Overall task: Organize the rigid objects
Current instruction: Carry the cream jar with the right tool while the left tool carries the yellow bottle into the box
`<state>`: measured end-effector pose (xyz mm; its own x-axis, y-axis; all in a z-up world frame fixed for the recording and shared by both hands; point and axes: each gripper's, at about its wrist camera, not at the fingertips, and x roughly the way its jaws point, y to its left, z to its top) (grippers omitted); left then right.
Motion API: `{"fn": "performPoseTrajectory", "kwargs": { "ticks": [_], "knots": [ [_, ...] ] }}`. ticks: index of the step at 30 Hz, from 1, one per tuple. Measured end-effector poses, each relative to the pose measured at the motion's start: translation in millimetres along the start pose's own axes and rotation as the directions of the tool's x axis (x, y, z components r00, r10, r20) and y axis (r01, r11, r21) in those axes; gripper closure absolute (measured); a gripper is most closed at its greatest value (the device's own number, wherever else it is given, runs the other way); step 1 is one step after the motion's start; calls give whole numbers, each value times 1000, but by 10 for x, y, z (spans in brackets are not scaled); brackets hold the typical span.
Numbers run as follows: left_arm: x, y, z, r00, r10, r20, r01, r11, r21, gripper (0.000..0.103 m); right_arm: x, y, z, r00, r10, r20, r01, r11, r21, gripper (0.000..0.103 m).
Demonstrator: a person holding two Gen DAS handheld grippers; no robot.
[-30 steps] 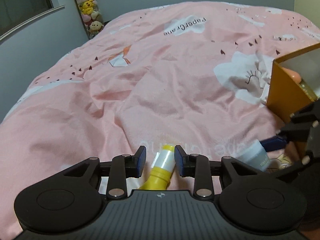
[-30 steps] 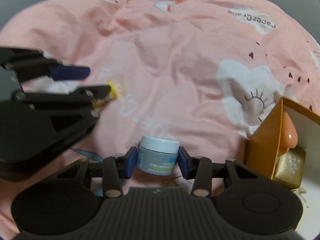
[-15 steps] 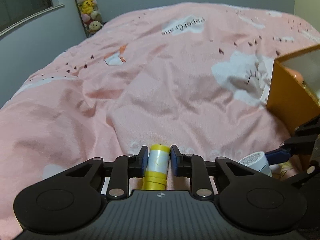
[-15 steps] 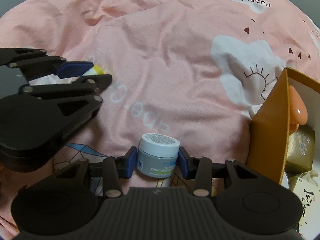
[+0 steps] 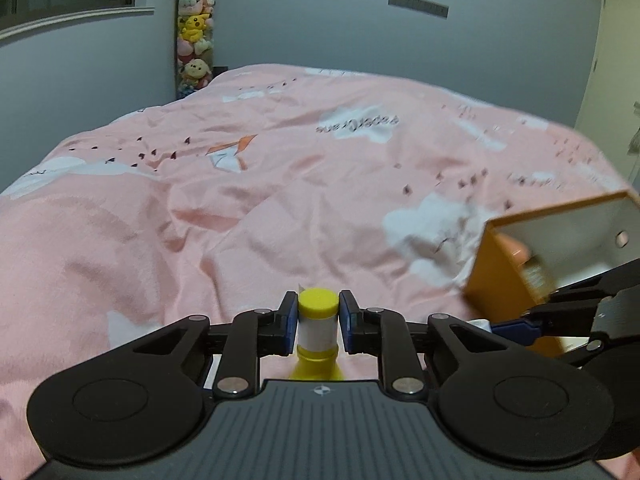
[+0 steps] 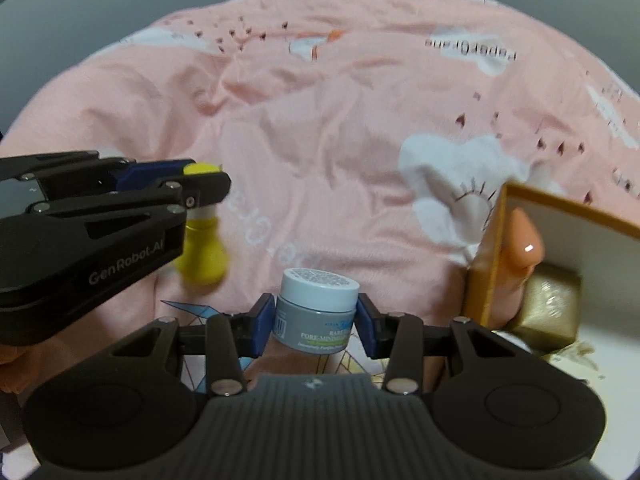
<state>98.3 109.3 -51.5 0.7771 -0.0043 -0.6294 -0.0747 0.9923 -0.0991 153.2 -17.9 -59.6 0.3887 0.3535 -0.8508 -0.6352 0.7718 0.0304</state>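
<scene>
Left gripper (image 5: 319,322): clamped on the yellow bottle (image 5: 318,320) just under its cap, clear of the bedspread (image 5: 248,208).
Right gripper (image 6: 316,322): clamped on the grey jar (image 6: 316,312).
Handling: keep both upright; carry them toward the orange box (image 6: 486,264) at the bedspread's right edge; lower one at a time.

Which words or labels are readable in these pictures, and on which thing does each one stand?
"GenRobot.AI": on the side of the left gripper.
"PaperCrane": upside down on the pink bedcover.
"PORE-MINIMI...": on the grey jar in the right gripper; its other lines are too small to read.
Yellow bottle: no readable text.
</scene>
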Motion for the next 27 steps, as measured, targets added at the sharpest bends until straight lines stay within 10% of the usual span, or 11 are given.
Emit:
{"fn": "performPoseTrajectory", "kwargs": {
  "ticks": [11,27],
  "knots": [
    [-294,-264,219,980,-187,64,192,979,-69,79,-726,-329,-30,993,-7,117,0,998,58,60],
    [4,-1536,414,858,-510,-56,513,857,42,79,-1175,-1397,-513,969,-246,30,240,962,131,60]
  ]
}}
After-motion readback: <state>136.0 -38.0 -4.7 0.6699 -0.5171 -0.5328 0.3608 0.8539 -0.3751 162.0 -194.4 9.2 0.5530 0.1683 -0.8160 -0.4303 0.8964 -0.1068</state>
